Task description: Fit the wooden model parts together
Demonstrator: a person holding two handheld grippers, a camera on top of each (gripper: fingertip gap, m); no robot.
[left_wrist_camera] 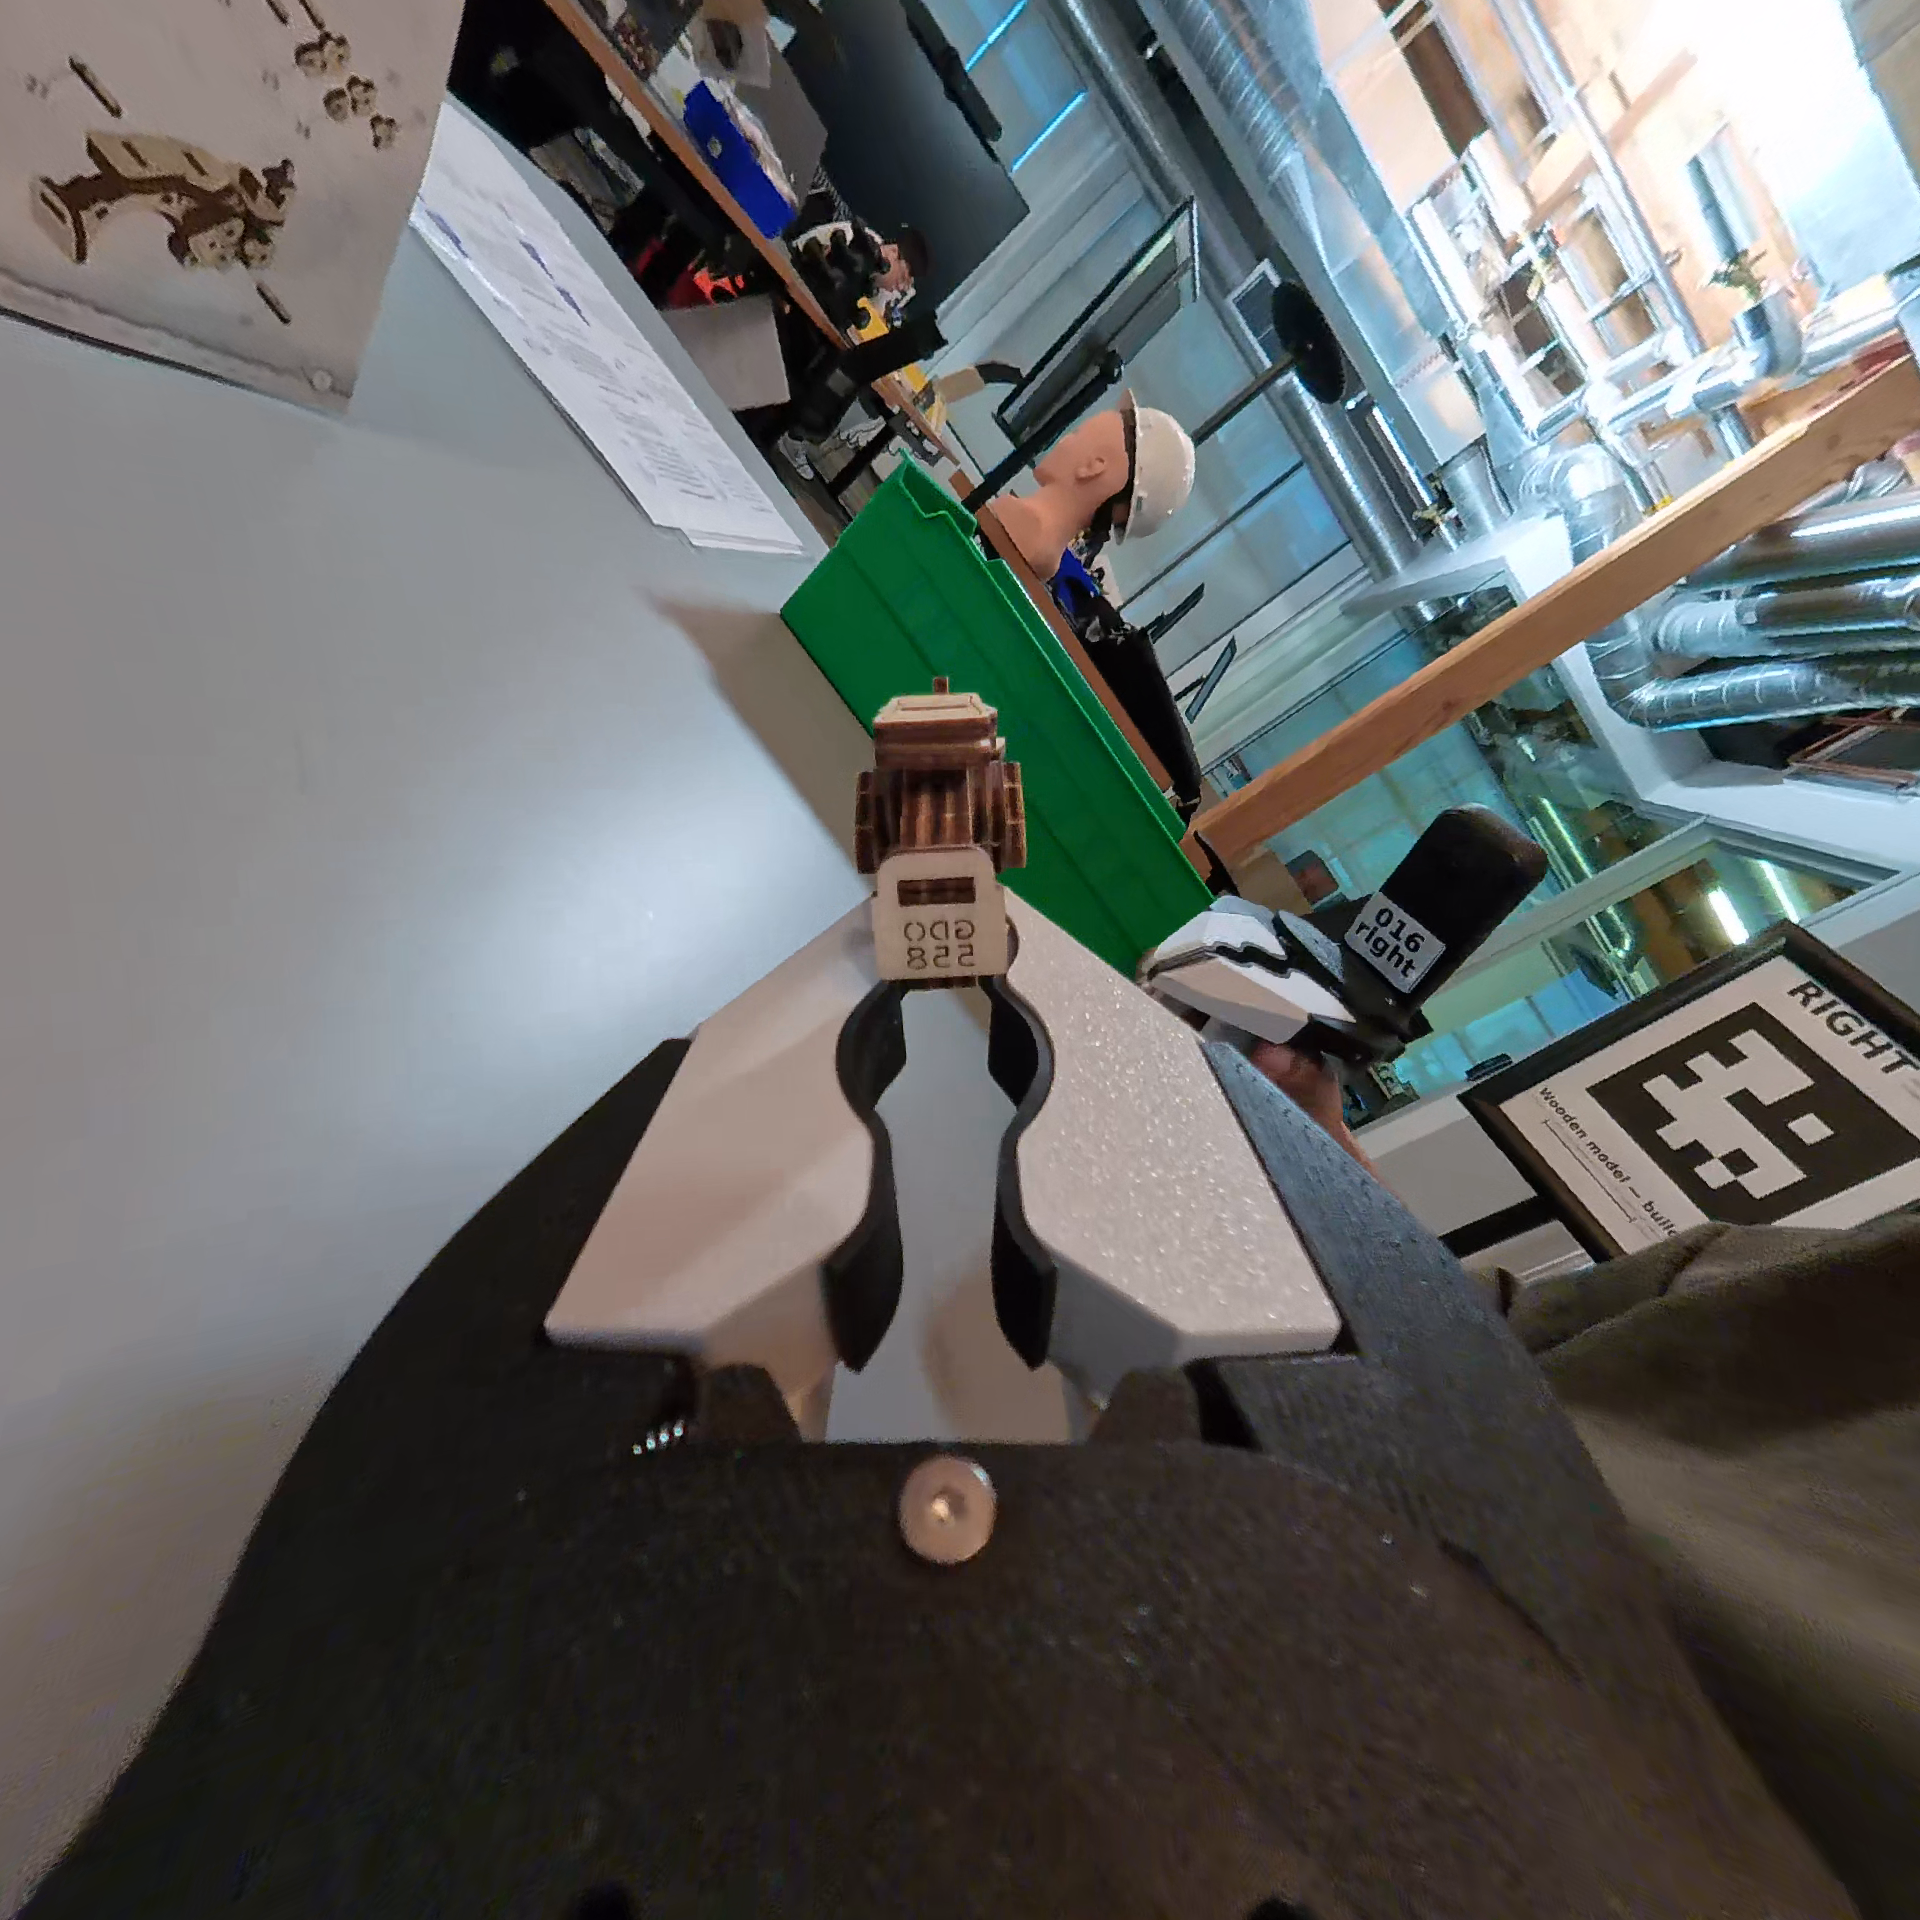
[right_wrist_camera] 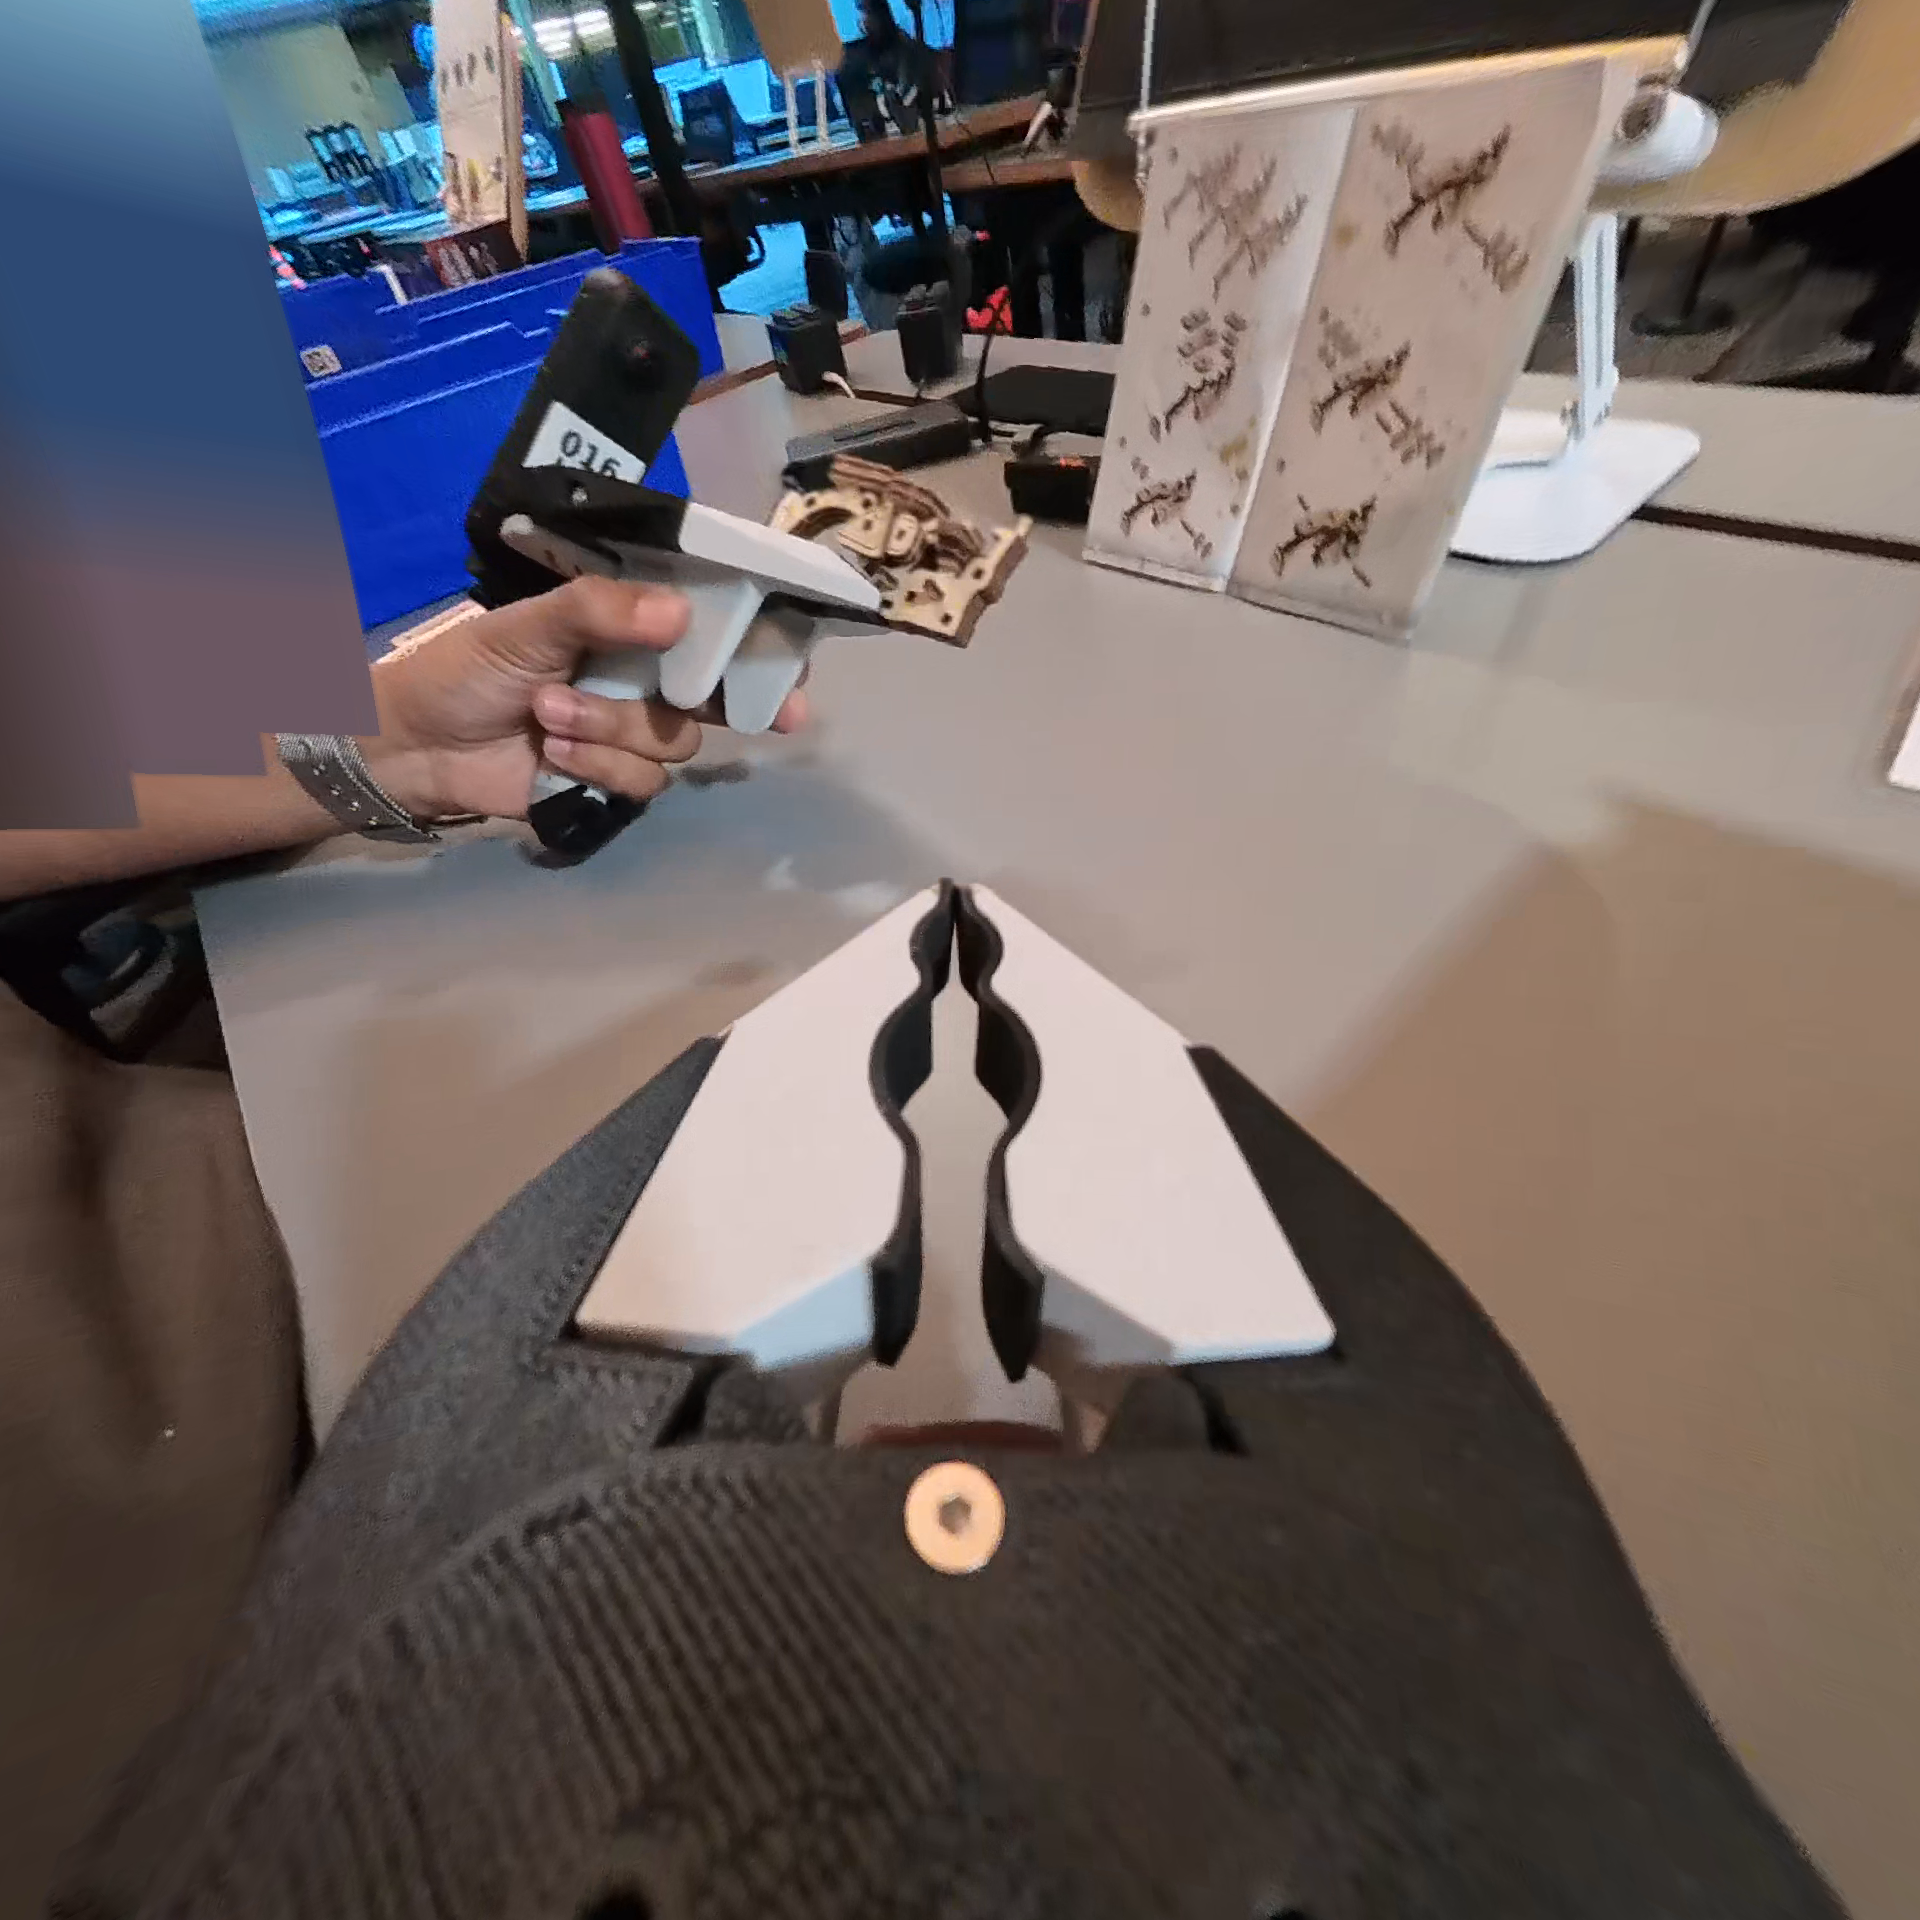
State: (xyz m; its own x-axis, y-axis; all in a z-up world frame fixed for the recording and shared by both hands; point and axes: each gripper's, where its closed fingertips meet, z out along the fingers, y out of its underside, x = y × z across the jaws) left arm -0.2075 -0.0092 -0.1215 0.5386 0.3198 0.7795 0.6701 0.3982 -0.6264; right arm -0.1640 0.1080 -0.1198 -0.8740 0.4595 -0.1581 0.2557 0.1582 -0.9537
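Note:
In the left wrist view my left gripper (left_wrist_camera: 940,987) is shut on the pale end plate of a small wooden model (left_wrist_camera: 940,821), a brown layered body with wheel-like discs, and holds it up in the air above the grey table (left_wrist_camera: 312,831). The right wrist view shows the same gripper (right_wrist_camera: 878,608) in a hand at the upper left, with the model (right_wrist_camera: 914,551) sticking out of its fingers. My right gripper (right_wrist_camera: 951,899) is shut, its black pads meet with nothing between them, low over the table (right_wrist_camera: 1299,831). It also shows at the right of the left wrist view (left_wrist_camera: 1164,971).
A green bin (left_wrist_camera: 987,707) stands behind the model, with paper sheets (left_wrist_camera: 613,395) and a picture sheet (left_wrist_camera: 177,177) farther off. A framed marker card (left_wrist_camera: 1714,1101) stands at the right. An upright instruction board (right_wrist_camera: 1340,343), blue bins (right_wrist_camera: 436,416) and a white stand base (right_wrist_camera: 1579,468) line the table's far side. Across from one pair of fingers to the other is roughly 12 centimeters.

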